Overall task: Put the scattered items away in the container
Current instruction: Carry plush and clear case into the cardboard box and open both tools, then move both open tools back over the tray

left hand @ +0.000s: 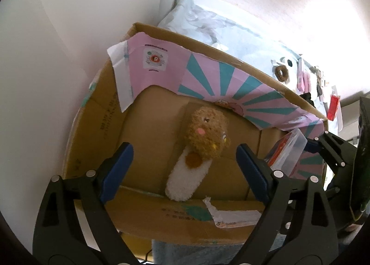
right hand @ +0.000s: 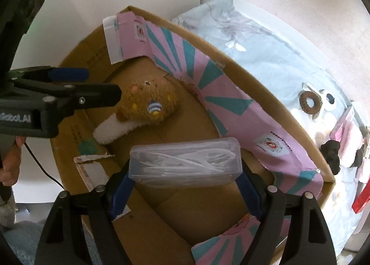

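Plush toy (right hand: 148,107) already in cardboard box (right hand: 266,93). Right tongs (right hand: 185,186) grip plastic case (right hand: 185,161) over box; left tongs (left hand: 185,165) wide, empty. Ring (right hand: 308,102), other bits remain on bed (right hand: 266,45).

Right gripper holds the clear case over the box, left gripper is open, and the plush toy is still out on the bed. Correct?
Not quite. The plush toy lies inside the box, as the right wrist view shows. The right gripper does hold the clear case over the box, and the left gripper is open.
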{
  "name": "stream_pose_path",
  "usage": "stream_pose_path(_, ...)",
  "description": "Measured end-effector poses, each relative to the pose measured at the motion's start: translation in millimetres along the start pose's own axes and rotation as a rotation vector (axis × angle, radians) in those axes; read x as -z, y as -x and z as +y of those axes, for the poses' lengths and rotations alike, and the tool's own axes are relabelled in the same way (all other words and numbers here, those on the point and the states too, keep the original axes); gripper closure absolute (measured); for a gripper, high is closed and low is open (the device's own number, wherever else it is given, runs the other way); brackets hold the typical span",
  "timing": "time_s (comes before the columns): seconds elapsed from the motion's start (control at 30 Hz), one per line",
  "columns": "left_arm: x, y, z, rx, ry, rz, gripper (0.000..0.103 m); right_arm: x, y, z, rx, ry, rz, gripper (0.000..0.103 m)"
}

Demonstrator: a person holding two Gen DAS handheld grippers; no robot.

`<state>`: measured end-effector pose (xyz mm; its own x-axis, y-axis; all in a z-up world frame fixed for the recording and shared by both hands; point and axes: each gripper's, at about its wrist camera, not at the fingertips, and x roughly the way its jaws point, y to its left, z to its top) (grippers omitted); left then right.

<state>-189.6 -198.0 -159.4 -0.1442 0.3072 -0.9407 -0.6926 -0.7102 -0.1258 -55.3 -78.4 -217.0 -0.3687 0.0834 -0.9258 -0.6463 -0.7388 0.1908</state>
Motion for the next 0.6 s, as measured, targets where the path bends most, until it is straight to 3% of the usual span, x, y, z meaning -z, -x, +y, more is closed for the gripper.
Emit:
stream_pose_path(0.1,1,2,3,0.018,0.001,0.002,0.013,5,5,-4,-0.022,-0.021,-0.016,0.024)
stream_pose_path(0.17,2,4,2,0.025,0.002,-0.001,0.013,8,4,-9,-0.049,-0.047,-0.005,0.017)
stream_pose_path(0.43,1,11,-3,0.025,-0.035,-0.01,0.013,17,7,-16,-0.032,-0.06,-0.024,0.01)
stream_pose_path(0.6,-1,13,-12,0.03,-0.065,-0.023,0.013,23,16,-21,-0.046,-0.066,-0.056,0.001)
